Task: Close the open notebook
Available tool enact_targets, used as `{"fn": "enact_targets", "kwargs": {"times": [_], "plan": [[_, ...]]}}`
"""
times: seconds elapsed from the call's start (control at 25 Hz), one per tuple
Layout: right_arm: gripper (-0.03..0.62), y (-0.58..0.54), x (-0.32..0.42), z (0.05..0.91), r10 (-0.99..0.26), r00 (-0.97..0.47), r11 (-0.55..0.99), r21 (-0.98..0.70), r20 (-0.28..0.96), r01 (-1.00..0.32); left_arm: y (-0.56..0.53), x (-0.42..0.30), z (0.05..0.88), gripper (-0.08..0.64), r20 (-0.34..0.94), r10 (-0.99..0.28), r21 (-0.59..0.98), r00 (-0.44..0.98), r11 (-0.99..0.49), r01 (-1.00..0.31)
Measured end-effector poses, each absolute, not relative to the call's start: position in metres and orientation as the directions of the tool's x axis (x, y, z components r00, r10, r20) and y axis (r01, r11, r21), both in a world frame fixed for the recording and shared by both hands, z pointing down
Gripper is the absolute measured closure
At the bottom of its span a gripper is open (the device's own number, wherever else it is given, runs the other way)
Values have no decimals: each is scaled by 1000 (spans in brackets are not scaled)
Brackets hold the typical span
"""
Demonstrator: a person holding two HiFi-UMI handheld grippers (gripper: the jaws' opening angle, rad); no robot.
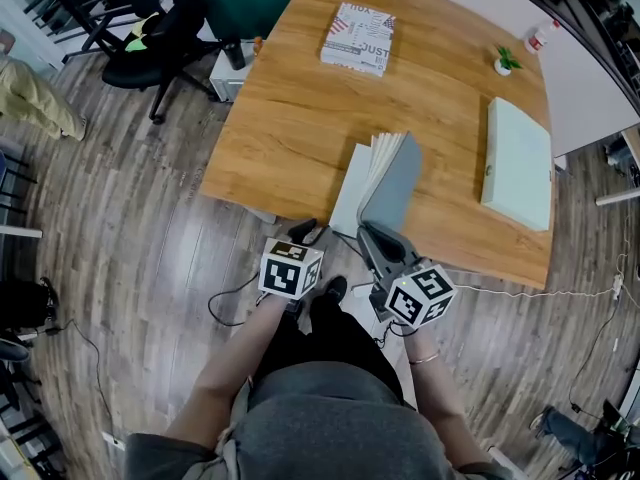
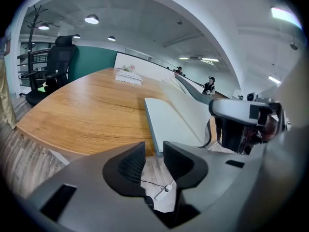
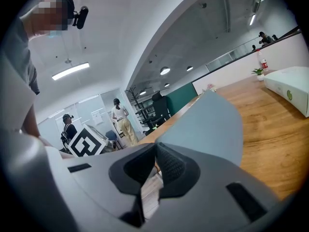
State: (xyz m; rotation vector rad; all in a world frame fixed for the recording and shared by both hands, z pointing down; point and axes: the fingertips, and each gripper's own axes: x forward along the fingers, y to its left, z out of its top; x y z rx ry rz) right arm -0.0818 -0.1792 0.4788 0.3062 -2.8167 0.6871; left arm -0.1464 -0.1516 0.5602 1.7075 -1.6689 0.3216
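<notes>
Overhead, the left gripper (image 1: 305, 233) hangs just off the table (image 1: 290, 118) edge, angled down, beside the open notebook (image 1: 352, 193). Left gripper view: jaws apart, empty, notebook beyond them. Right gripper view: the right gripper (image 3: 155, 153) pinches the raised grey cover (image 3: 207, 124).

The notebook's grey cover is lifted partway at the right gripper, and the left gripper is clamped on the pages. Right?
No: the left gripper is open, fingers apart with nothing between them, as the left gripper view shows. The grey cover is lifted partway at the right gripper.
</notes>
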Motion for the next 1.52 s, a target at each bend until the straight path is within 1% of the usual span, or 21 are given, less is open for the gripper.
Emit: {"fn": "enact_targets", "kwargs": {"times": [0.52,0.64,0.84,1.0,1.16,1.32,1.4,1.52], "plan": [[583,-164,-109,513,-28,-918,889,-411,395,-204,-138,-163,558,434,623,-778,319,75,165,-933],[582,-161,-114,525,-29,-896,903,-372,443,-213,-137,-165,557,434,622,-780,319,70,171,-932],[578,-159,-119,538,-14,-875,904,-368,485,-219,-132,-168,557,434,619,-783,323,63,180,-929],[571,-158,-122,542,-50,-851,919,-311,523,-244,-129,-169,556,434,616,-785,331,65,183,-926],[551,-153,-124,547,-71,-824,932,-257,561,-255,-127,-169,556,435,614,-786,334,72,177,-926],[494,-143,-124,555,-62,-803,934,-250,592,-257,-127,-167,554,436,608,-789,337,84,161,-928],[477,-139,-123,558,-65,-801,929,-257,595,-266,-125,-167,553,435,606,-790,338,90,154,-928],[476,-128,-121,562,-48,-791,927,-268,609,-263,-120,-168,552,435,601,-793,347,98,149,-926]]}}
